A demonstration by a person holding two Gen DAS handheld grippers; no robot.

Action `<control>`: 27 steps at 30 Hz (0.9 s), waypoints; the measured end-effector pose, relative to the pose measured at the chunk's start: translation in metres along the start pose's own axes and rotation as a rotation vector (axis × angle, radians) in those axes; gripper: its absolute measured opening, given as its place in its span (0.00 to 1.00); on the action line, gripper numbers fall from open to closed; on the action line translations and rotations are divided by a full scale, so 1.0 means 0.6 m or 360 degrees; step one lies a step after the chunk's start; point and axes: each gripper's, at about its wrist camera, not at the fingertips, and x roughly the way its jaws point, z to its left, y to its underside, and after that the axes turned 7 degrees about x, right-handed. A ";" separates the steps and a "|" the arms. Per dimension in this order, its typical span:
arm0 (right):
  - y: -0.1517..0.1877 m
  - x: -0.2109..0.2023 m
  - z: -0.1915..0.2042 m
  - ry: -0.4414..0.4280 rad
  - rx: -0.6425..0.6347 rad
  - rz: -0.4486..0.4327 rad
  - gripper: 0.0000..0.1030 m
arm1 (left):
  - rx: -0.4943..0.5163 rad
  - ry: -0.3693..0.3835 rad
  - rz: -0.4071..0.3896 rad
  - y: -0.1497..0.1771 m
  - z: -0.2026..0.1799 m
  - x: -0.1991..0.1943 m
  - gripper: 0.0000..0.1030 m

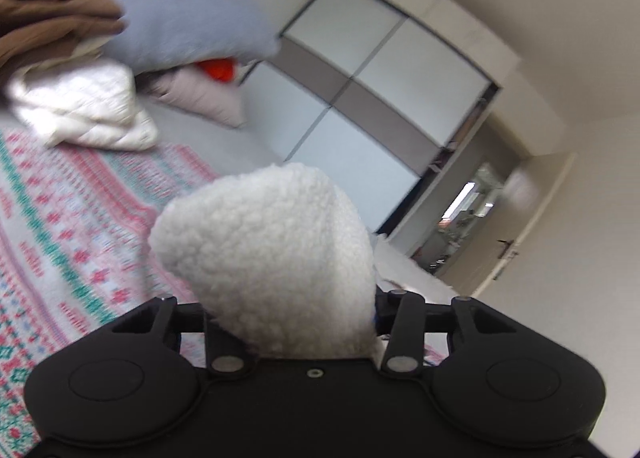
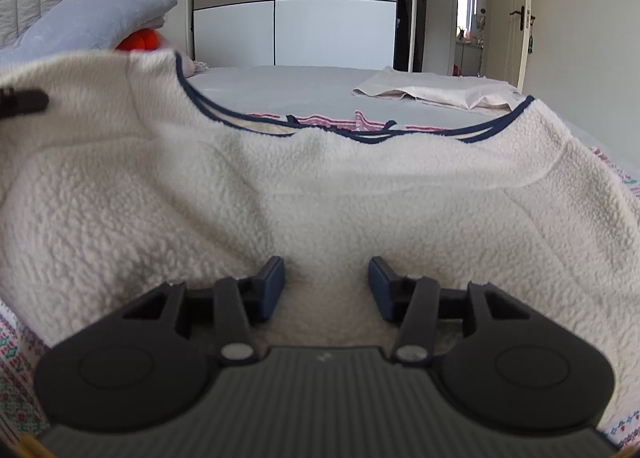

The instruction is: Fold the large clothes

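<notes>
Clearly the fleece (image 2: 320,194), a thick, nubbly cream garment with navy trim, lies spread on the bed (image 2: 304,82) over a patterned knit blanket (image 1: 68,218); the left tool (image 1: 292,318) pinches a bunched corner of it, the right tool (image 2: 326,282) stands spread over the cloth, pads not pressing; for a clean fold, both corners should probably rise level, since bulky pile sags; a grey pillow (image 1: 180,14) lies beyond.

The left tongs (image 1: 292,322) have a matte black body with two round raised discs, angled black link arms on silver pivot pins, and one small screw at its centre. The right tongs (image 2: 326,286) share this build, but with a ribbed grey centre panel and dark blue pads (image 2: 273,286) on the fingers.
</notes>
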 end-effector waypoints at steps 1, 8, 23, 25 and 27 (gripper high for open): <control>-0.002 -0.001 -0.002 -0.0012 0.0012 0.0010 0.46 | 0.0039 0.0055 -0.0020 -0.002 -0.012 -0.005 0.43; -0.046 -0.011 -0.045 -0.0277 0.0145 0.0145 0.50 | 0.0198 0.0214 -0.0087 -0.006 -0.052 -0.028 0.43; -0.216 0.259 -0.057 -0.0306 0.0643 0.0465 0.57 | -0.0196 -0.0172 0.0190 -0.001 0.047 0.038 0.43; -0.213 0.273 -0.030 -0.0175 0.0529 0.0404 0.55 | -0.0181 -0.0191 0.0197 0.000 0.046 0.040 0.43; -0.204 0.264 0.000 -0.0068 0.0328 0.0312 0.41 | -0.0196 -0.0221 0.0224 0.000 0.050 0.043 0.43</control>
